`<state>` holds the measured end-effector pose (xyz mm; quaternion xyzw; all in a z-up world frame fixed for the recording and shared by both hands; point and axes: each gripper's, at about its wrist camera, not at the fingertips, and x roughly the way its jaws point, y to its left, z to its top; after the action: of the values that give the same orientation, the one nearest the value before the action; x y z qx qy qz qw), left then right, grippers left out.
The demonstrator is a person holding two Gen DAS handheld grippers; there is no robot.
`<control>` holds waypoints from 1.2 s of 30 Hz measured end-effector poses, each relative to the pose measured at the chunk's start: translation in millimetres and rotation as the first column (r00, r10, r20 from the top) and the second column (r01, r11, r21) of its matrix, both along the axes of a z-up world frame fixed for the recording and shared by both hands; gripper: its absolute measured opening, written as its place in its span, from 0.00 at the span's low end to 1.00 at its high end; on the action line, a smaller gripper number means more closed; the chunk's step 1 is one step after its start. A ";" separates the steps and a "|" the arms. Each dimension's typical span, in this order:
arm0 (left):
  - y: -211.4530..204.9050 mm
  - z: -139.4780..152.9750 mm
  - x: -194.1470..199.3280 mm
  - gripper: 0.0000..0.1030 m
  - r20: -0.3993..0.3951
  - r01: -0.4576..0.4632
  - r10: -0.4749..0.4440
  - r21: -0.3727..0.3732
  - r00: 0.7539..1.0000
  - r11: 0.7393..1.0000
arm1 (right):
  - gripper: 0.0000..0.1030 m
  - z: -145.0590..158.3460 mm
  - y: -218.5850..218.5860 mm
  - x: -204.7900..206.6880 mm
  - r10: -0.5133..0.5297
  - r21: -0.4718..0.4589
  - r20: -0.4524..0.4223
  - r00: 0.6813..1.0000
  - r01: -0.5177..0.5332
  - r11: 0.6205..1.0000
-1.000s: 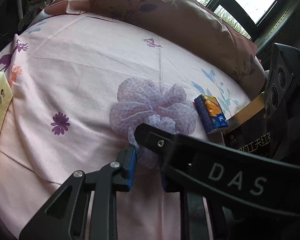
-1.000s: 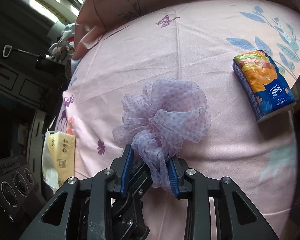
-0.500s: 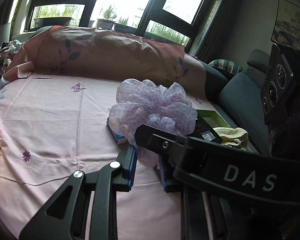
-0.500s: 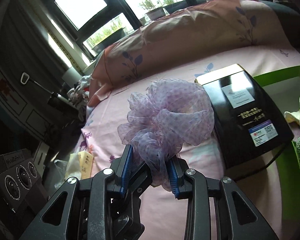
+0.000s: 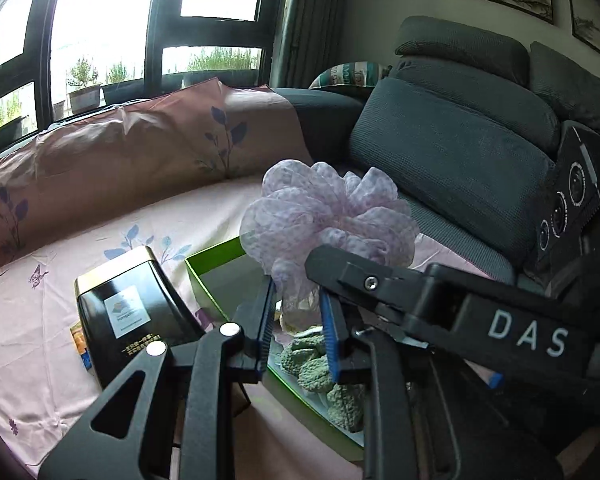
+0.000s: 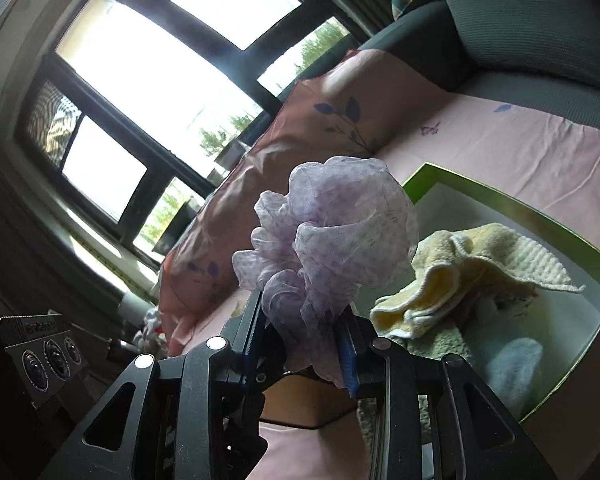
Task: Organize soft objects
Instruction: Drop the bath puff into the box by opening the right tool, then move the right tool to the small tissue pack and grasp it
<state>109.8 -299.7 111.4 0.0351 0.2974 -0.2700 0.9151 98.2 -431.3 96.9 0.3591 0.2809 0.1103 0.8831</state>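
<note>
A lilac dotted mesh puff [image 5: 332,216] hangs in the air, pinched from two sides. My left gripper [image 5: 298,328] is shut on its lower folds, blue pads pressing the fabric. Across the left wrist view lies a finger [image 5: 380,280] of my right gripper, reaching the puff from the right. In the right wrist view the puff [image 6: 332,232] rises out of my right gripper [image 6: 302,340], which is shut on its base. Below and beyond lies an open green box [image 6: 500,200] with a yellow towel [image 6: 480,264], a grey-green cloth [image 5: 312,364] and a light blue cloth [image 6: 512,368] inside.
A black tin [image 5: 132,312] lies on the pink sheet left of the green box [image 5: 204,256], with a tissue pack corner [image 5: 80,344] showing beside it. A pink pillow [image 5: 120,148] lines the window side. Grey sofa cushions [image 5: 452,152] stand behind the box.
Both grippers lifted the puff off the pink sheet and carried it rightwards, past the black tin, to above the green box. Both views rolled. The grips stayed as they were.
</note>
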 end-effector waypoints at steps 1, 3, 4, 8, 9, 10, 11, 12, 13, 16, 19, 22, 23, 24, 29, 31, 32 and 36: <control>-7.7 -2.8 2.8 0.20 -0.004 0.014 -0.014 0.012 1.000 1.000 | 0.34 -3.2 -6.8 0.8 -0.027 0.001 -0.008 1.000 0.027 1.000; -22.4 -8.0 7.0 0.21 -0.012 0.032 -0.031 0.044 0.999 0.998 | 0.34 -9.9 -20.8 4.2 -0.063 0.015 -0.029 0.998 0.064 0.998; -27.8 -10.4 7.5 0.21 -0.015 0.039 -0.038 0.061 0.999 0.997 | 0.34 -13.1 -26.5 5.2 -0.087 0.013 -0.045 0.995 0.088 0.996; -35.6 -14.2 3.1 0.25 0.000 0.059 -0.060 0.102 0.998 0.993 | 0.34 -17.4 -34.1 5.7 -0.195 -0.063 -0.076 0.978 0.190 0.980; -34.4 -13.7 0.7 0.29 0.010 0.061 -0.062 0.111 0.998 0.992 | 0.34 -19.5 -33.3 9.5 -0.173 -0.056 -0.085 0.981 0.168 0.984; -31.9 -12.8 -1.4 0.31 0.022 0.059 -0.062 0.121 0.998 0.991 | 0.34 -21.9 -30.9 13.7 -0.147 -0.047 -0.098 0.984 0.143 0.989; -30.0 -11.8 -4.0 0.34 0.035 0.052 -0.057 0.130 0.998 0.990 | 0.34 -24.7 -30.3 16.1 -0.126 -0.045 -0.111 0.986 0.122 0.991; -24.3 -10.4 -5.4 0.39 0.043 0.040 -0.046 0.135 0.998 0.990 | 0.34 -26.7 -28.7 18.0 -0.119 -0.051 -0.123 0.985 0.114 0.992; -17.6 -8.9 -5.7 0.41 0.046 0.023 -0.030 0.138 0.999 0.990 | 0.34 -27.4 -25.8 19.8 -0.122 -0.062 -0.135 0.983 0.114 0.992; 11.7 -3.2 -4.2 0.60 0.025 0.001 -0.003 0.102 1.000 0.995 | 0.54 -29.8 -26.1 20.9 -0.122 -0.063 -0.164 0.979 0.113 0.992; 52.8 4.0 -4.1 0.68 0.026 -0.035 0.034 0.062 0.999 0.997 | 0.74 -30.7 -31.1 10.9 -0.104 -0.059 -0.146 0.984 0.096 0.994; 102.2 6.7 2.1 0.85 0.051 -0.216 0.213 0.065 0.976 0.974 | 0.76 -25.9 -31.3 5.1 -0.100 -0.068 -0.135 0.986 0.091 0.993; 120.2 5.6 7.2 0.87 0.043 -0.285 0.283 0.055 0.958 0.957 | 0.78 -24.4 -31.4 3.3 -0.106 -0.073 -0.135 0.985 0.096 0.993; 137.7 2.5 13.8 0.88 0.022 -0.347 0.346 0.038 0.938 0.937 | 0.79 -22.8 -30.7 1.4 -0.105 -0.077 -0.134 0.985 0.096 0.992; 190.8 -42.7 63.3 0.88 -0.150 -0.522 0.524 0.060 0.838 0.851 | 0.80 -5.0 -19.6 -12.1 -0.074 -0.106 -0.086 0.994 0.064 0.992; 194.3 -65.6 79.9 0.88 -0.185 -0.531 0.541 0.102 0.821 0.841 | 0.81 -0.2 -15.6 -14.7 -0.065 -0.113 -0.065 0.996 0.057 0.992; 196.4 -77.1 86.3 0.87 -0.212 -0.536 0.549 0.121 0.808 0.835 | 0.81 0.5 -14.3 -15.1 -0.061 -0.113 -0.064 0.996 0.053 0.992; 203.3 -113.0 107.0 0.82 -0.361 -0.534 0.519 0.068 0.774 0.843 | 0.81 -0.2 -16.5 -16.2 -0.091 -0.116 -0.078 0.993 0.081 0.990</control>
<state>216.8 -96.4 -1.6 -0.1179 0.4552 -0.0106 0.8825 82.0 -447.8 96.6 0.3249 0.3073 0.0411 0.8935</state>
